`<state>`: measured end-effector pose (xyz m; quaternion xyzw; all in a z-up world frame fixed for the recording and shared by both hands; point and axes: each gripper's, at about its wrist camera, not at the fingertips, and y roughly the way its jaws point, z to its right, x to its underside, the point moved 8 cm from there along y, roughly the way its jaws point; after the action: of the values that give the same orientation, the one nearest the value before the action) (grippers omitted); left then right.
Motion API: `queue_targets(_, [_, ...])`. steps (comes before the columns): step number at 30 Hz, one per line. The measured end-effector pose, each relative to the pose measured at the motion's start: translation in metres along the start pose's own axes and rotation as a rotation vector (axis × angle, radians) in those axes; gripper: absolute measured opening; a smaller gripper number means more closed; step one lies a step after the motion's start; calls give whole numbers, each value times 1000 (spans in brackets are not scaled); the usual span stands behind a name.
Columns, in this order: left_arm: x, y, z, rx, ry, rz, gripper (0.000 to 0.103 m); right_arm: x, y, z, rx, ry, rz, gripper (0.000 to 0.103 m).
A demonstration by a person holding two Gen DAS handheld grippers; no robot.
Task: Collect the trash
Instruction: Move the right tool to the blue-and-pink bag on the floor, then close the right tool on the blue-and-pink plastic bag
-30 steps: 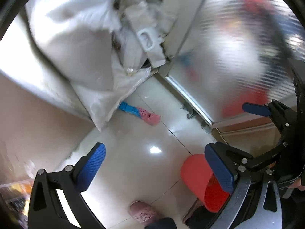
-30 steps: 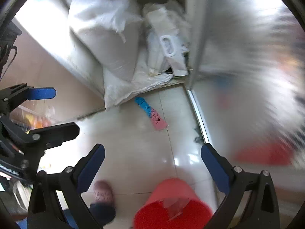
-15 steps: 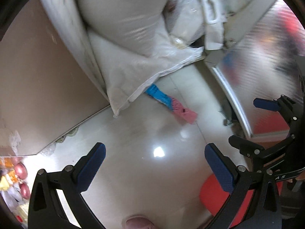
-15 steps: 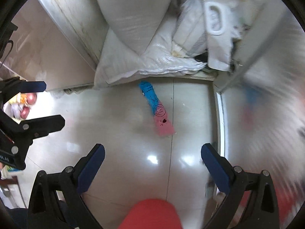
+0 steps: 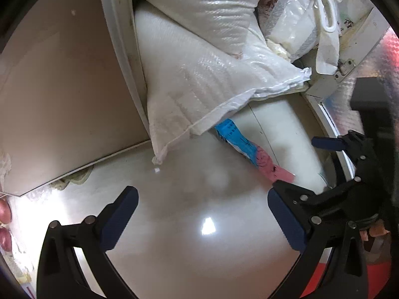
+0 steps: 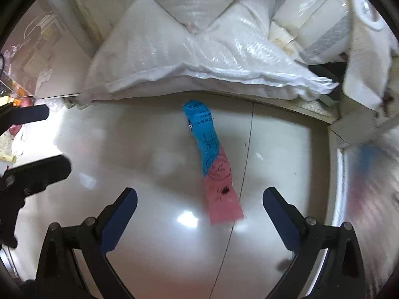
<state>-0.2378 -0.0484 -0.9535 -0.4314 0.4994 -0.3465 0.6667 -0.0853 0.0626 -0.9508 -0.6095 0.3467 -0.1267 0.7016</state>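
A long blue-and-pink wrapper (image 6: 213, 164) lies flat on the glossy tiled floor, its blue end toward the white sacks. My right gripper (image 6: 199, 220) hovers open just above its pink end, with nothing between the fingers. In the left wrist view the same wrapper (image 5: 249, 149) lies ahead and to the right, its blue end tucked under a sack's corner. My left gripper (image 5: 203, 220) is open and empty over bare floor, and the right gripper (image 5: 336, 164) shows at the right edge. A red bin (image 5: 349, 281) peeks in at the lower right.
Stacked white woven sacks (image 6: 199, 49) and plastic bags (image 6: 311, 25) fill the far side. A beige cabinet panel (image 5: 62, 99) stands at the left and a frosted sliding door (image 6: 369, 186) on its floor track at the right. Small items (image 5: 5, 224) lie at the far left.
Both grippers have dropped lower and moved forward toward the wrapper, which now looks larger and nearer. The red bin has slipped out of the right wrist view. Both stay open.
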Motion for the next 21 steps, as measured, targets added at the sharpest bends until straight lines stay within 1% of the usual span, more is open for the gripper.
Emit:
queue_targets(3, [1, 11, -5, -1, -17, 22, 103, -3, 20, 2, 12, -8, 9, 101])
queue_targets(7, [1, 21, -8, 17, -40, 38, 103, -5, 42, 9, 17, -28, 7, 101])
queue_targets(13, [10, 32, -7, 25, -41, 30, 103, -11, 67, 18, 17, -5, 3, 101])
queue_targets(15, [14, 34, -8, 28, -36, 28, 103, -12, 77, 18, 23, -16, -4, 100])
queue_targets(16, [15, 35, -8, 31, -33, 27, 103, -13, 82, 19, 32, -26, -7, 98])
queue_targets(18, [18, 37, -8, 31, -27, 22, 103, -14, 92, 18, 40, -55, -24, 89])
queue_targets(19, [19, 38, -9, 32, -23, 20, 103, -13, 96, 18, 49, -65, -29, 87])
queue_targets(21, [18, 41, -7, 31, -17, 21, 103, -12, 101, 17, 45, -67, -41, 75])
